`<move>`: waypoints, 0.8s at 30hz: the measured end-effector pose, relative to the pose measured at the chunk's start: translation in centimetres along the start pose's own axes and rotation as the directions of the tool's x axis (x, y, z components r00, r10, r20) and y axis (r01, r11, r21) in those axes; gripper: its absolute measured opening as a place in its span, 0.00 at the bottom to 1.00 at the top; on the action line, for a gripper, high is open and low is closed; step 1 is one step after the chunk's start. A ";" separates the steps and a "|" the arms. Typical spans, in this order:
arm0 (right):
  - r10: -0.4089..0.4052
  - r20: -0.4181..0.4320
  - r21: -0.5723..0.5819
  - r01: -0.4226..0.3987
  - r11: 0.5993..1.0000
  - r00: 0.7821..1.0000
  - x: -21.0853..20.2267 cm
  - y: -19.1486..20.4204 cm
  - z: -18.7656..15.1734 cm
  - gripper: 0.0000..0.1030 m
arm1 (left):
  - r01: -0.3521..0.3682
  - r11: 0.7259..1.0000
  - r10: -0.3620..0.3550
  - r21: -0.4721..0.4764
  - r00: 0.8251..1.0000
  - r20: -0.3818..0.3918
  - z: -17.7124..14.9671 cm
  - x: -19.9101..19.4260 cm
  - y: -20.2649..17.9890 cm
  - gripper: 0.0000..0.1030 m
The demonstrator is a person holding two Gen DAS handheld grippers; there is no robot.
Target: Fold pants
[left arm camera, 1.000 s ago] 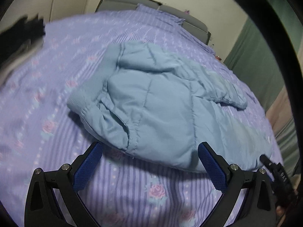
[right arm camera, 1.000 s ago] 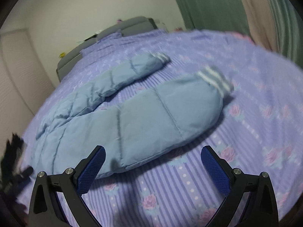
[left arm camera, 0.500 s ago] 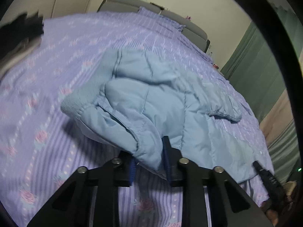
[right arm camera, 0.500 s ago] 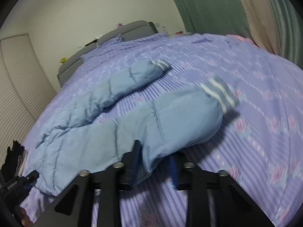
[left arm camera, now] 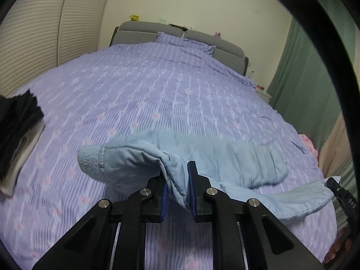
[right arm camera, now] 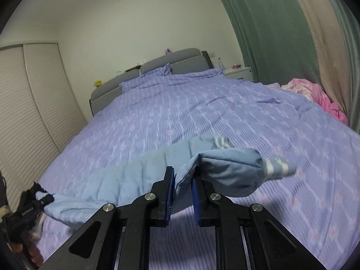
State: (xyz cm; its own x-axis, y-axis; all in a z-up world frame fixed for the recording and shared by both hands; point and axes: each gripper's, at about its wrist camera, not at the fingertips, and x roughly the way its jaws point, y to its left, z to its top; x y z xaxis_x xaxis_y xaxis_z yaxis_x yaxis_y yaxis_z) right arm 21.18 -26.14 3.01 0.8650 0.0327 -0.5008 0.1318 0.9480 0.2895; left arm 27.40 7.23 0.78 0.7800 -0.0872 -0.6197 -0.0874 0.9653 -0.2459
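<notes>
Light blue padded pants (left arm camera: 225, 157) hang above a purple floral bed (left arm camera: 157, 94). My left gripper (left arm camera: 176, 180) is shut on the pants near the ribbed waistband (left arm camera: 88, 160) and holds that end up. My right gripper (right arm camera: 182, 182) is shut on the near leg of the pants (right arm camera: 227, 168), close to its striped cuff (right arm camera: 277, 166). The other leg's striped cuff (right arm camera: 221, 141) shows behind it. The pants sag between the two grippers. The other gripper shows at each view's edge, the right one (left arm camera: 343, 199) and the left one (right arm camera: 31, 207).
A black and white folded pile (left arm camera: 18, 135) lies at the bed's left edge. Pink cloth (right arm camera: 315, 96) lies at the right edge by the green curtain (right arm camera: 270, 33). A grey headboard (left arm camera: 180, 38) and pillows are at the far end. A white nightstand (right arm camera: 239, 72) stands beside it.
Both grippers closed on the pants' near edge and then lifted them off the bed. The garment now hangs stretched between them instead of lying spread flat.
</notes>
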 end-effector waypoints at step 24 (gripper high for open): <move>-0.142 -0.222 -0.021 0.141 0.990 0.965 21.6 1.3 6.1 0.19 | -0.114 0.990 0.130 0.082 0.965 -0.226 5.7 16.1 -0.1 0.27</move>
State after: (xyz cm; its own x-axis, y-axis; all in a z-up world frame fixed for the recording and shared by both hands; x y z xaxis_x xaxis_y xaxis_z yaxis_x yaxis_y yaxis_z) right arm 43.02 -26.12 -2.45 0.7079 -0.0329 -0.7055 0.2423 0.9496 0.1988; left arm 43.48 7.17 -4.90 0.6018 -0.0142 -0.7985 -0.1249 0.9858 -0.1118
